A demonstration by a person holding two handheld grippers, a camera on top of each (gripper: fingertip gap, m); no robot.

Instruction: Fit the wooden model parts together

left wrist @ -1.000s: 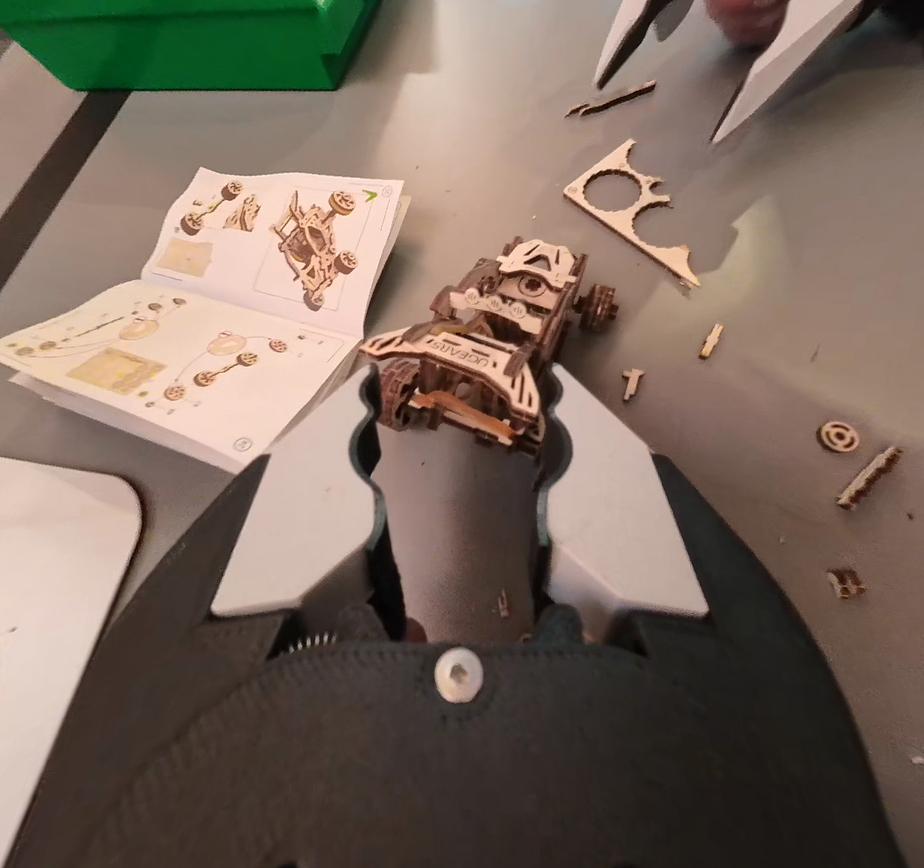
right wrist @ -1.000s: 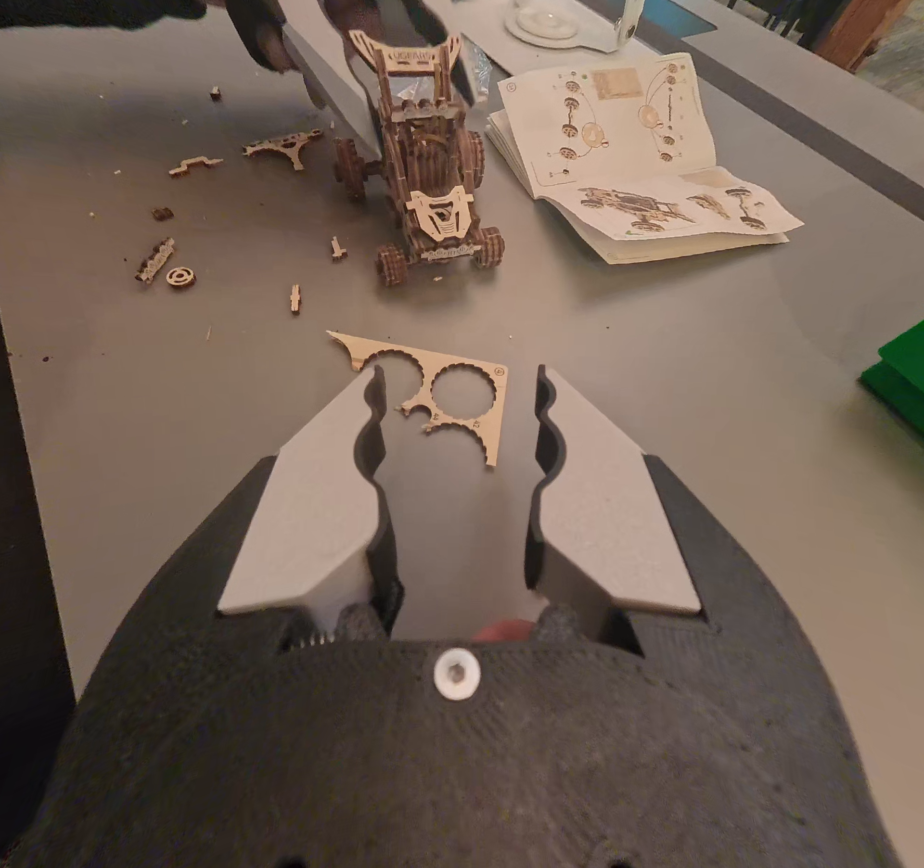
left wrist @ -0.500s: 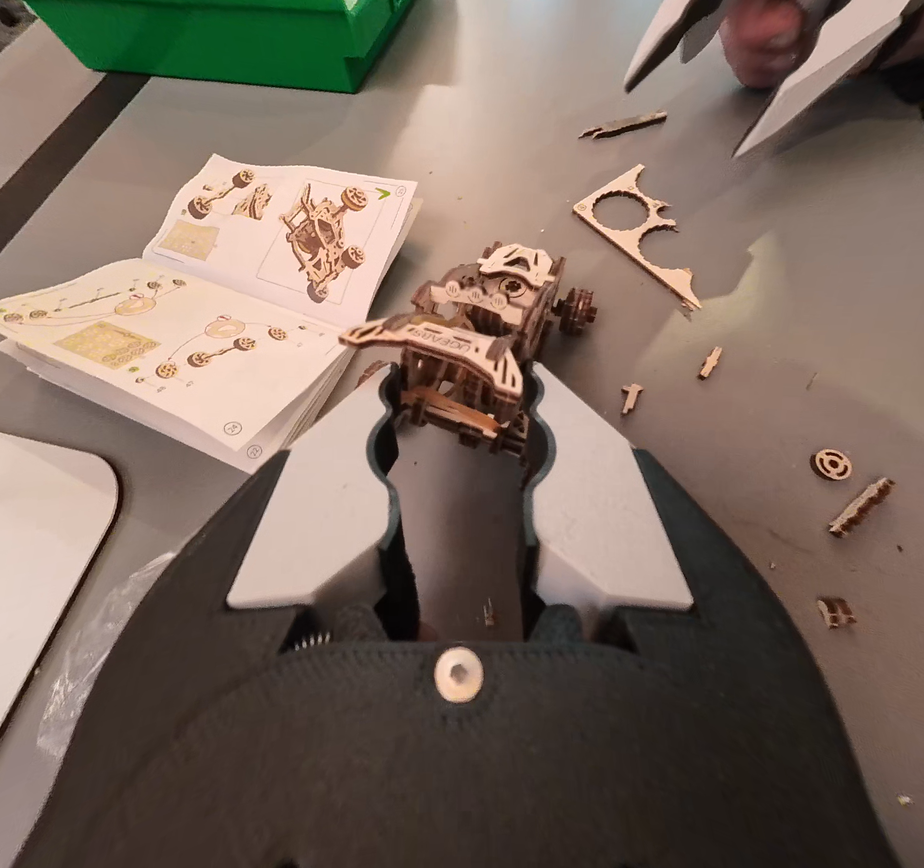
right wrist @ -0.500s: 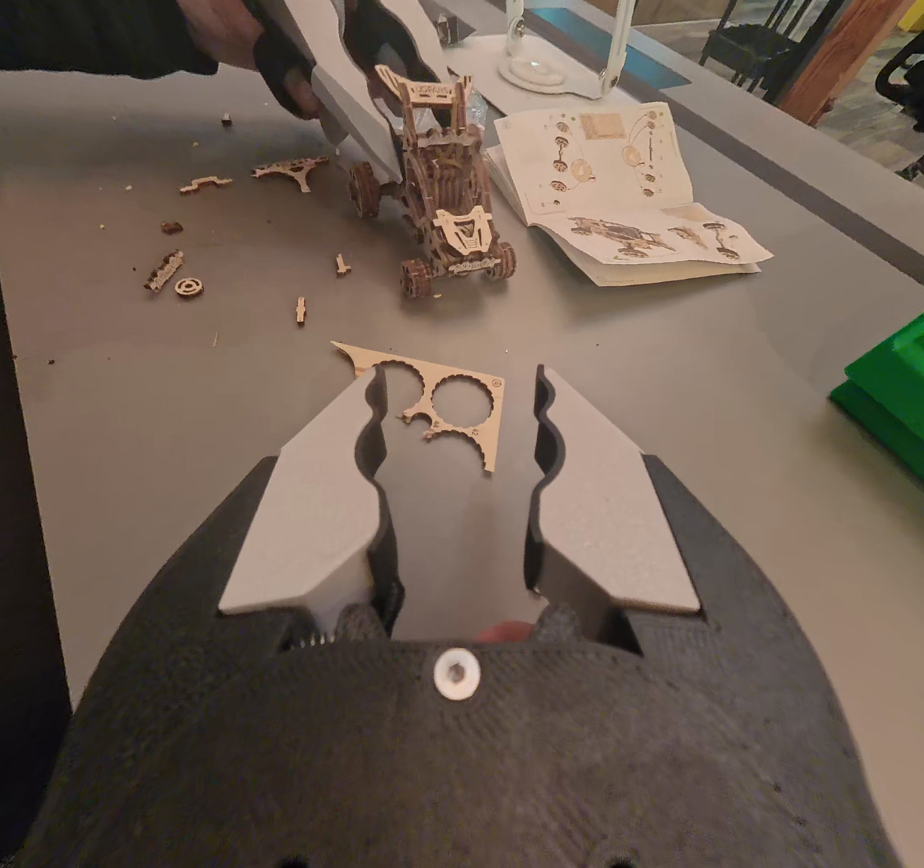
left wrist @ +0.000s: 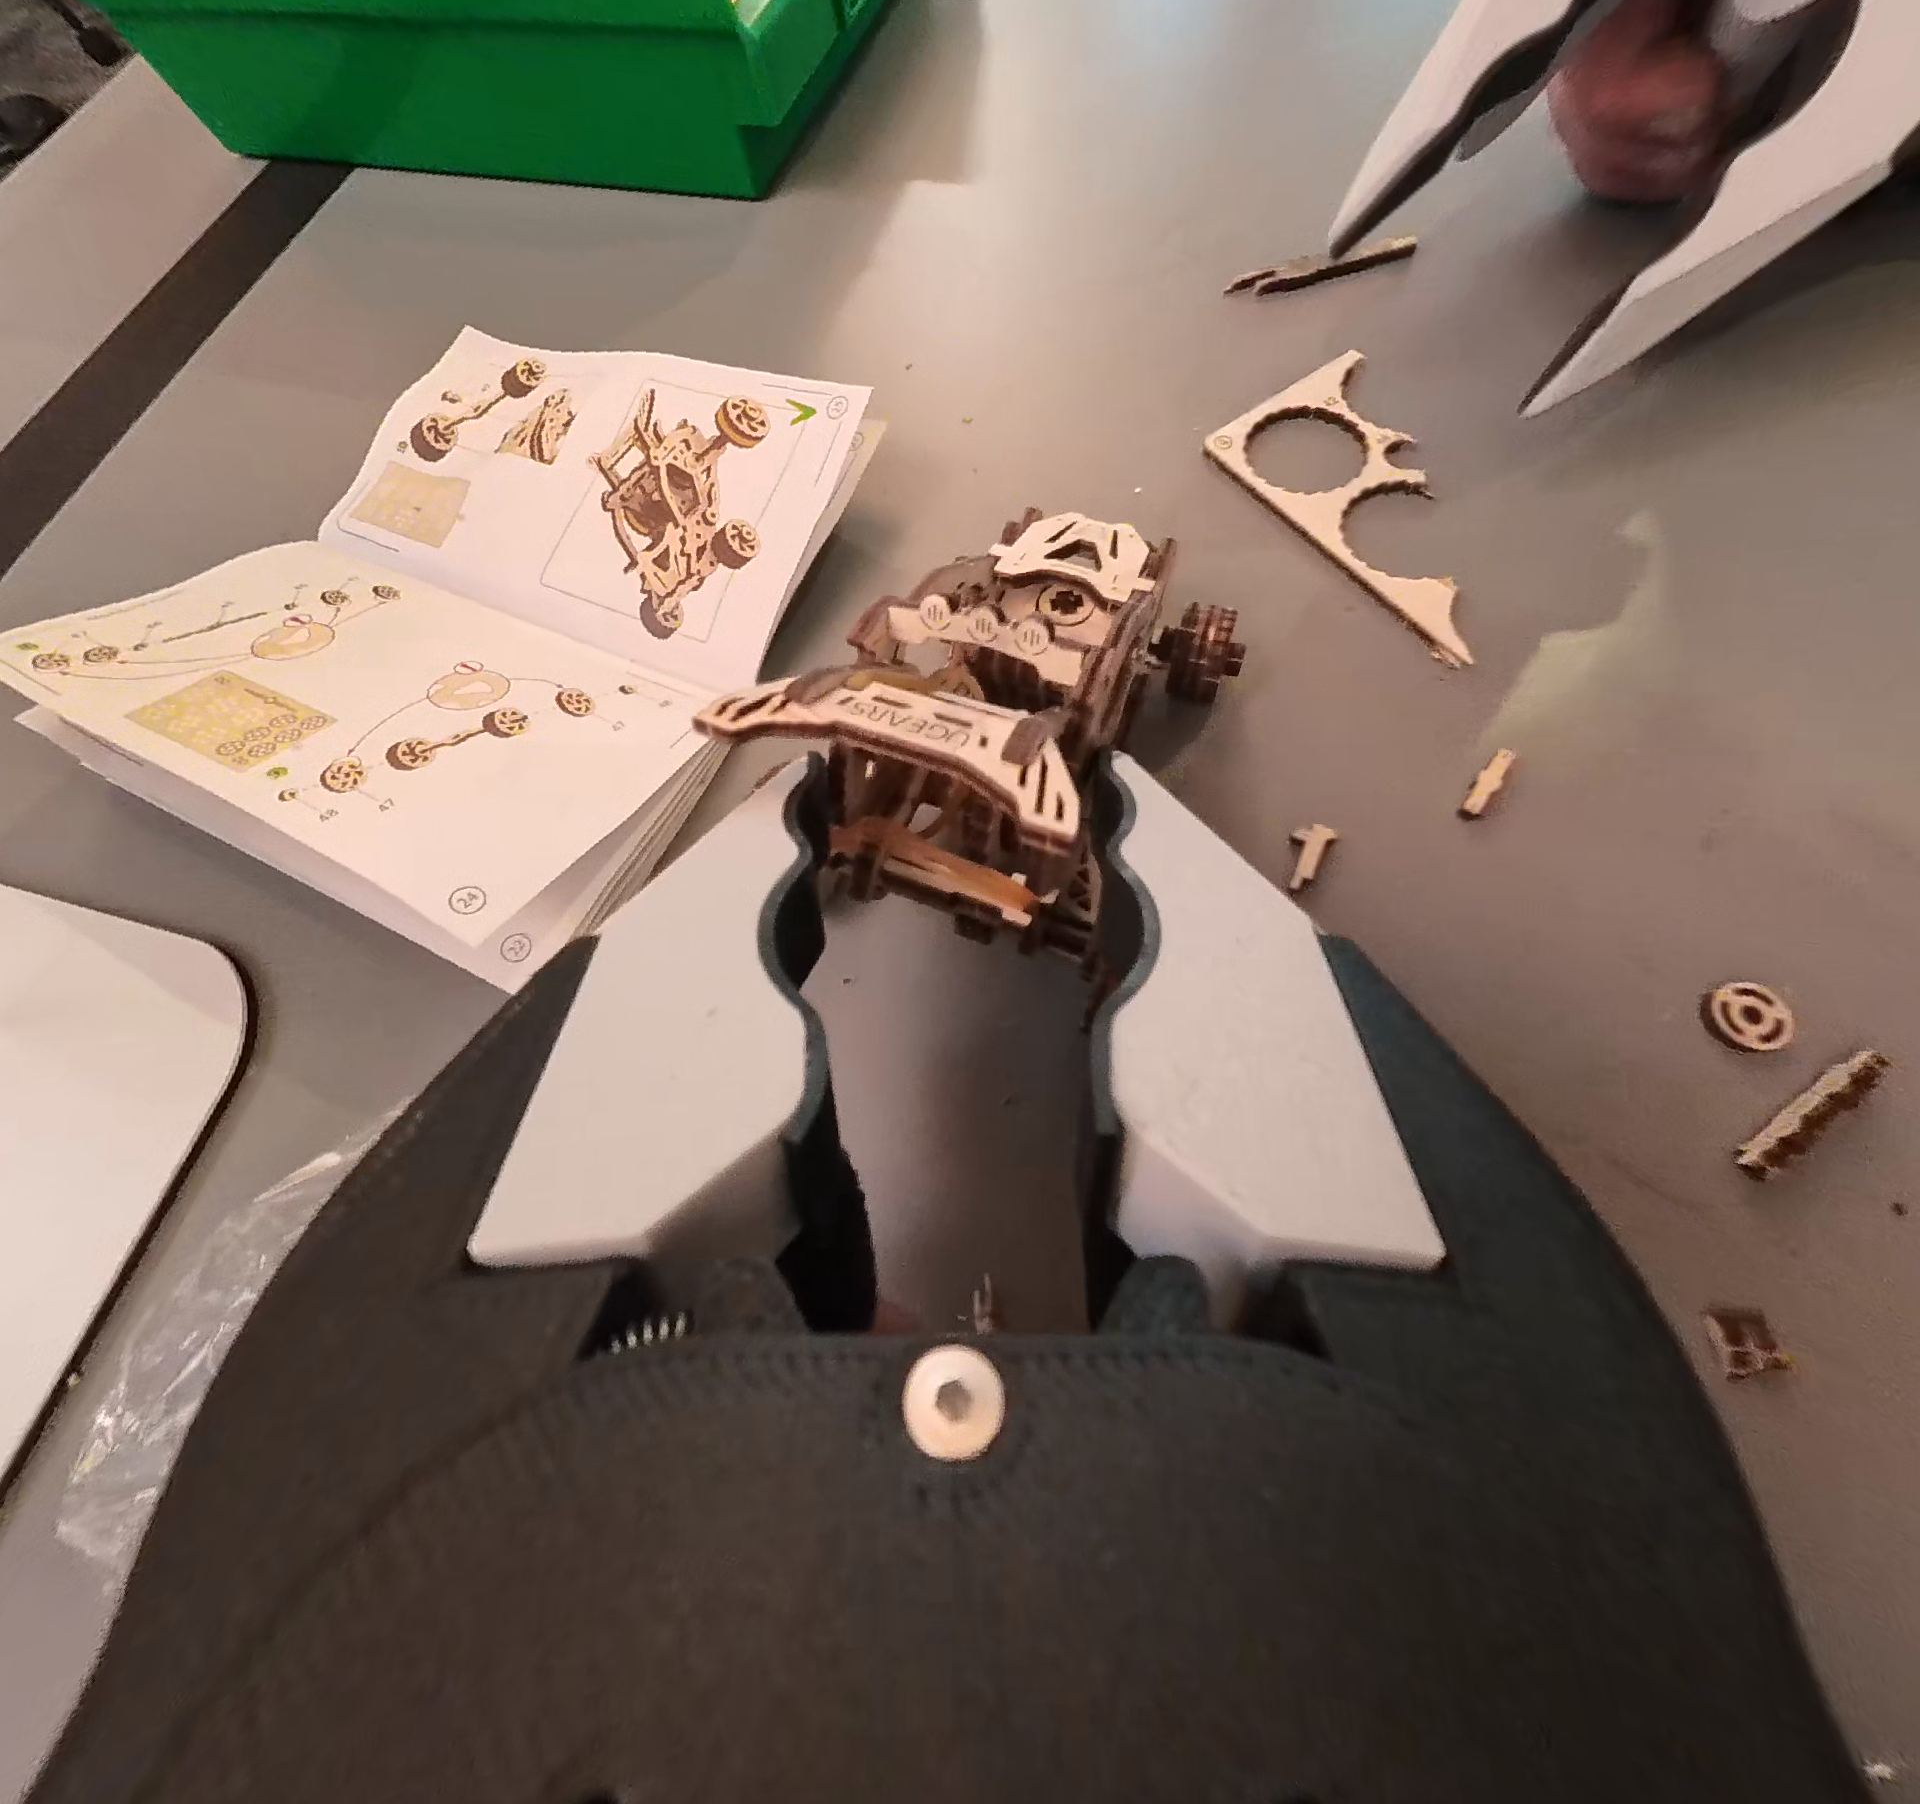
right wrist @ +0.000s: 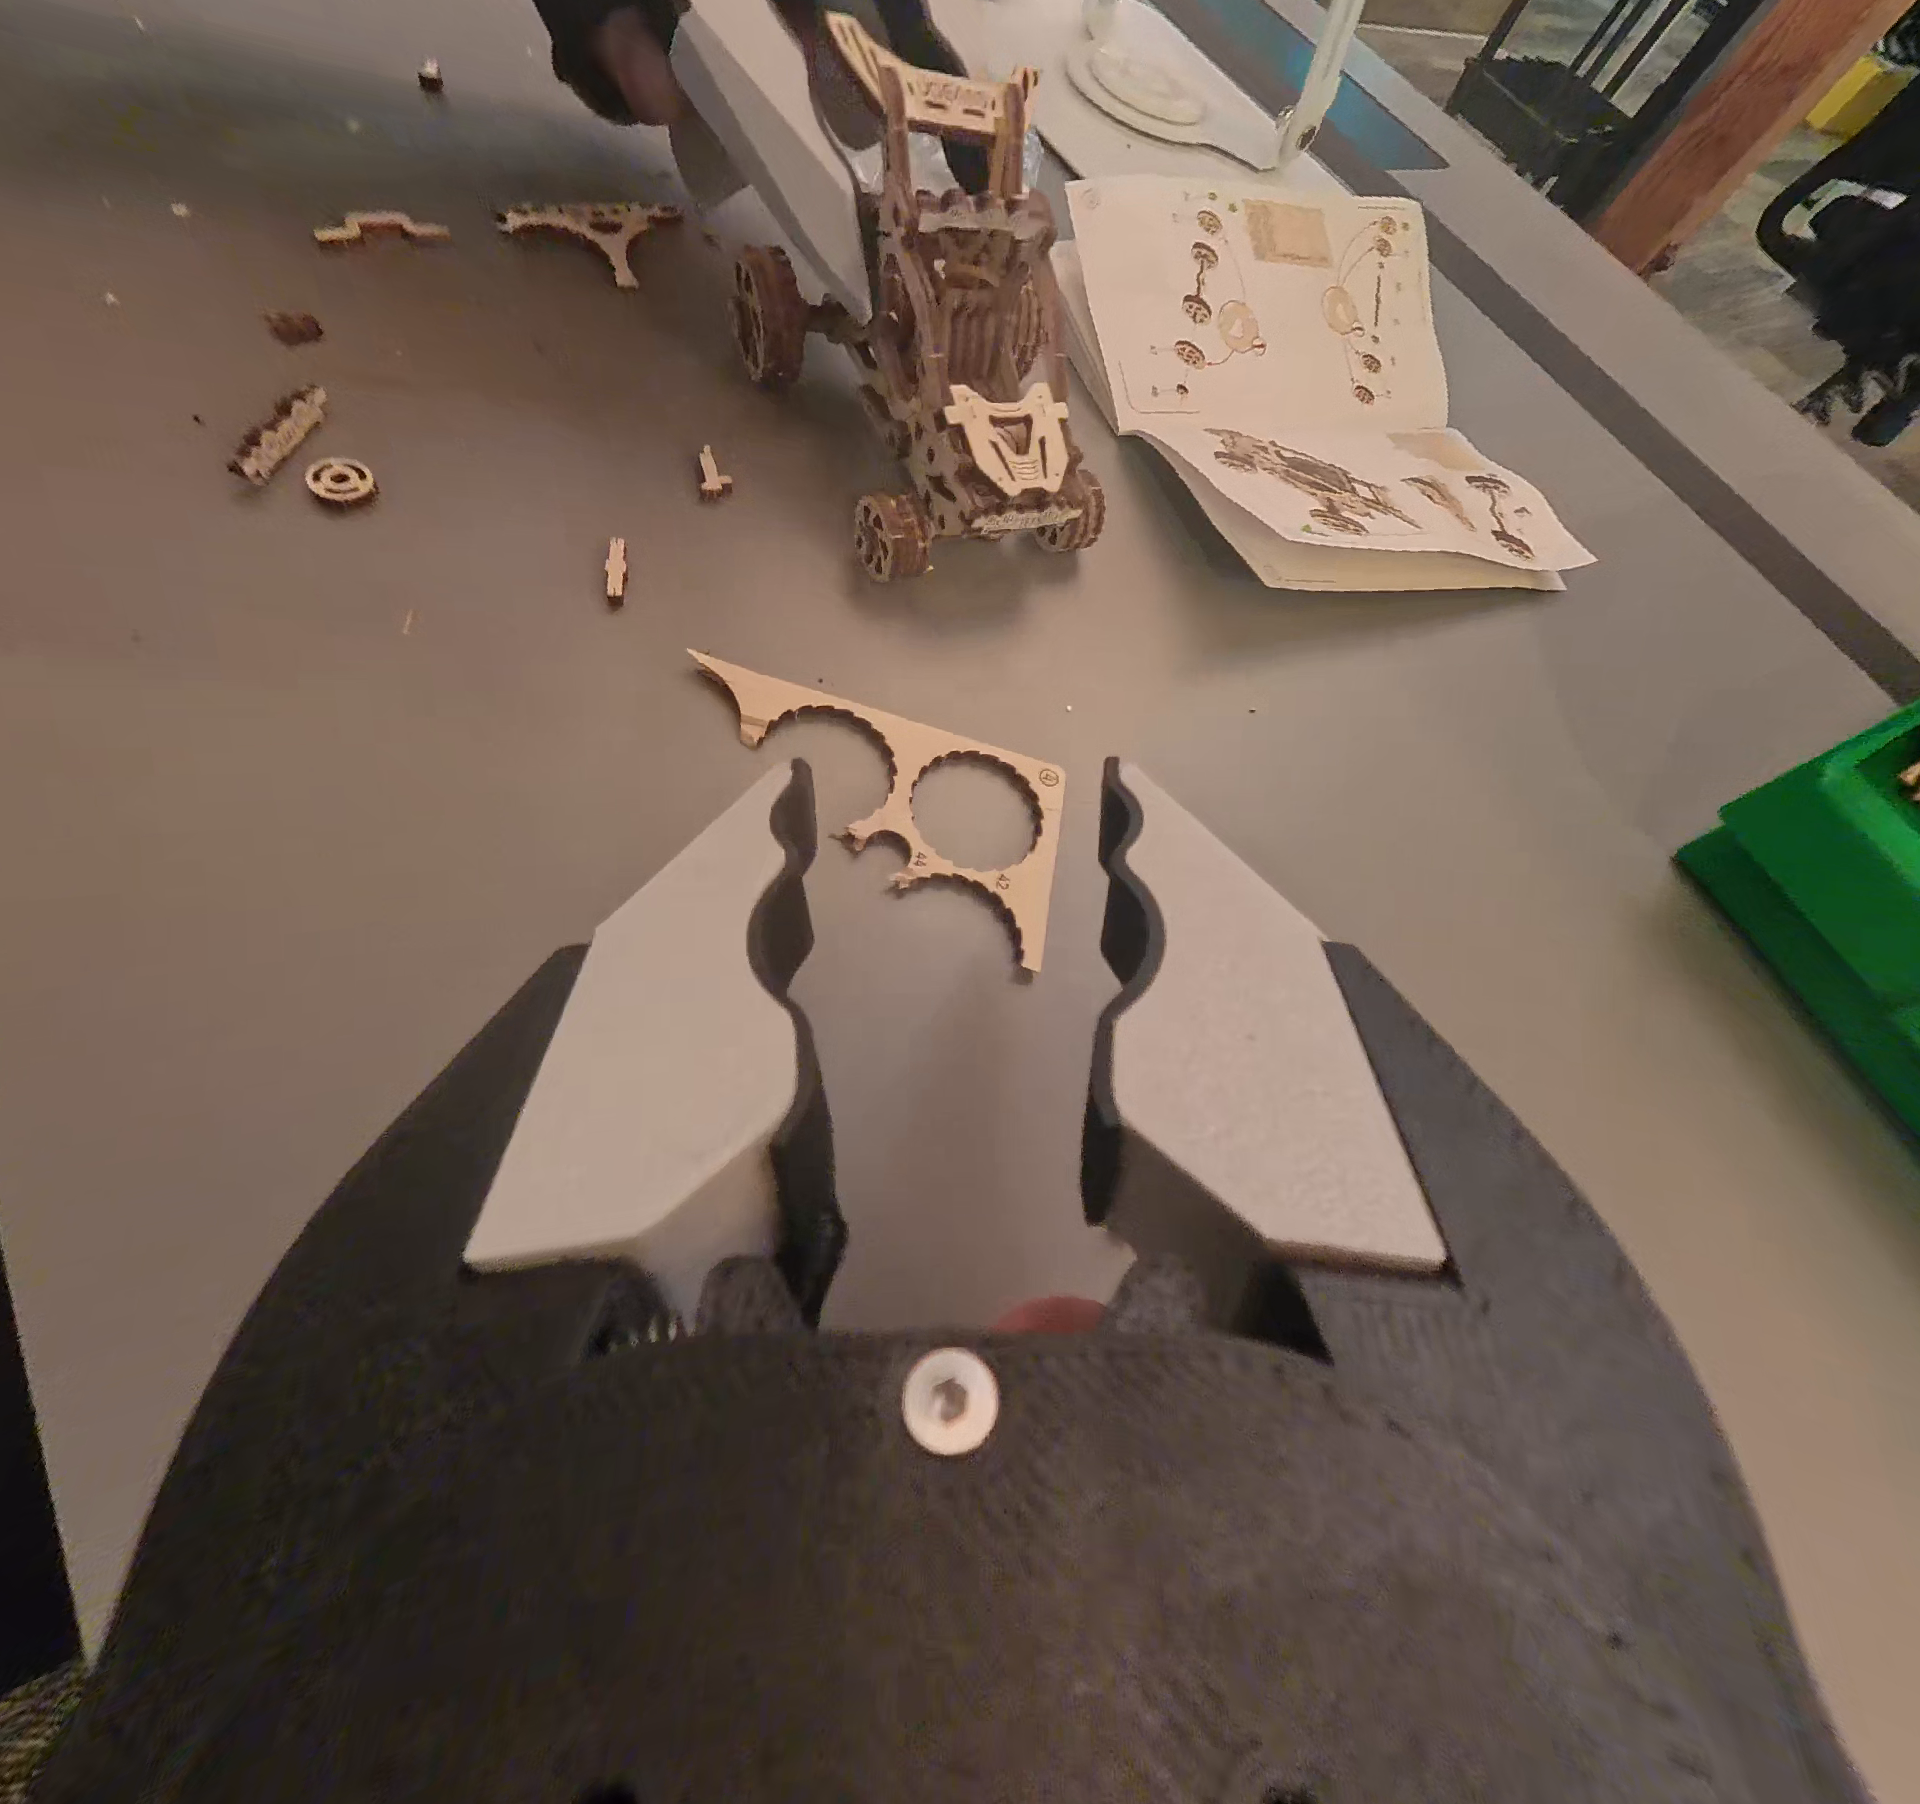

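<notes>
A wooden model car [left wrist: 997,715] stands on a grey counter [right wrist: 1351,715], its rear pinched between the fingers of the left hand-held gripper [left wrist: 961,819], which is clamped on the model's tail under the spoiler. The car's long axis runs away from that gripper, its nose aimed toward the right hand-held gripper [right wrist: 951,798], and the rear looks lifted, the front wheels resting on the counter. The right hand-held gripper hangs with its jaws apart and nothing between them, just above a flat triangular offcut sheet [right wrist: 935,798] with round cut-outs. Nine small loose wooden pieces lie scattered to one side of the car, among them a ring-shaped disc [right wrist: 341,481] and a T-shaped bracket [right wrist: 592,227]. One open instruction booklet [left wrist: 436,632] lies on the car's other side. A green bin [left wrist: 468,19] at the counter's far edge holds wooden sheets, only partly visible.
</notes>
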